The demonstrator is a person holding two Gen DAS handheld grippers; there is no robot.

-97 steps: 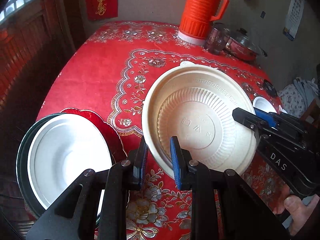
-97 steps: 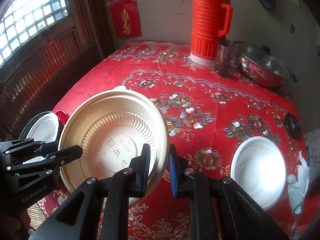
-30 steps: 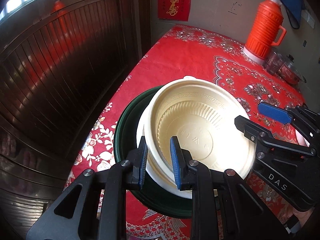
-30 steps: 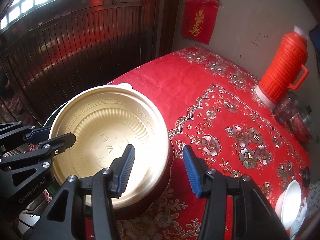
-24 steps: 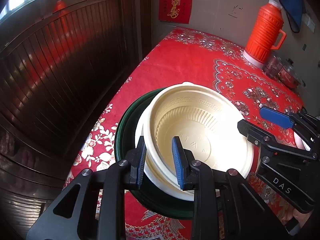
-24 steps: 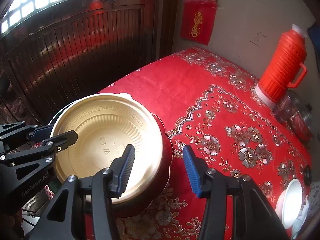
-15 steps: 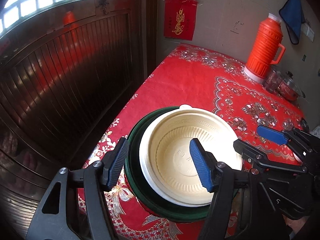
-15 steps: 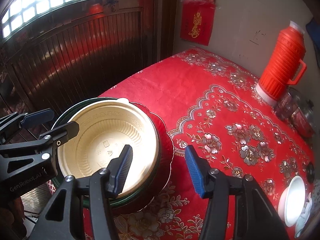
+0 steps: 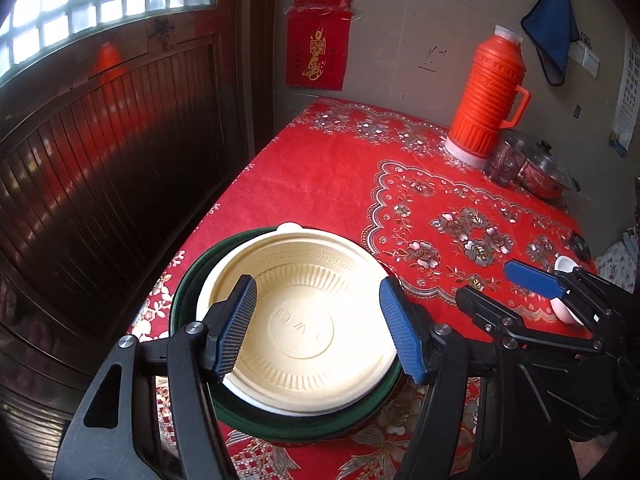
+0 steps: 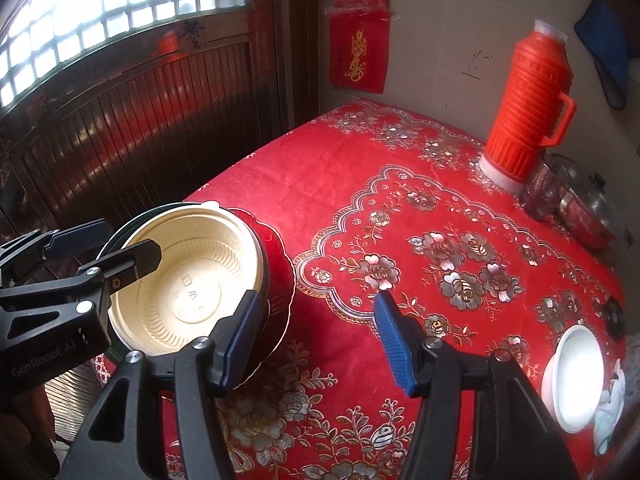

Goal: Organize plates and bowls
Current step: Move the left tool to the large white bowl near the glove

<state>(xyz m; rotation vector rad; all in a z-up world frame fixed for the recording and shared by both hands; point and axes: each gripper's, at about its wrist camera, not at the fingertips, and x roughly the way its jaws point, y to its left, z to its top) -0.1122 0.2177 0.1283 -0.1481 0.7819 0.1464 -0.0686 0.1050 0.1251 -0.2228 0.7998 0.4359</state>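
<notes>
A cream ribbed bowl (image 9: pixel 304 320) (image 10: pixel 192 280) rests on a stack: a white plate, a dark green plate (image 9: pixel 188 292) and a red scalloped plate (image 10: pixel 280 272), at the table's near left corner. My left gripper (image 9: pixel 316 284) (image 10: pixel 132 238) hovers above the bowl, open, with its pads clear of the rim. My right gripper (image 10: pixel 316 296) (image 9: pixel 484 280) is to the right of the stack over bare cloth. Its jaws are opening and nothing is between them. A small white bowl (image 10: pixel 572 376) sits at the table's right edge.
An orange thermos (image 9: pixel 488 92) (image 10: pixel 524 112), a glass jar (image 9: pixel 506 164) and a lidded steel pot (image 9: pixel 548 176) stand at the back right. The red flowered tablecloth (image 10: pixel 420 208) covers the table. A dark wooden door (image 9: pixel 120 152) is close on the left.
My left jaws let go of the cream bowl's rim and spread wide. The right jaws widened a little. Both grippers drew back and up from the bowl, which stays on the stack.
</notes>
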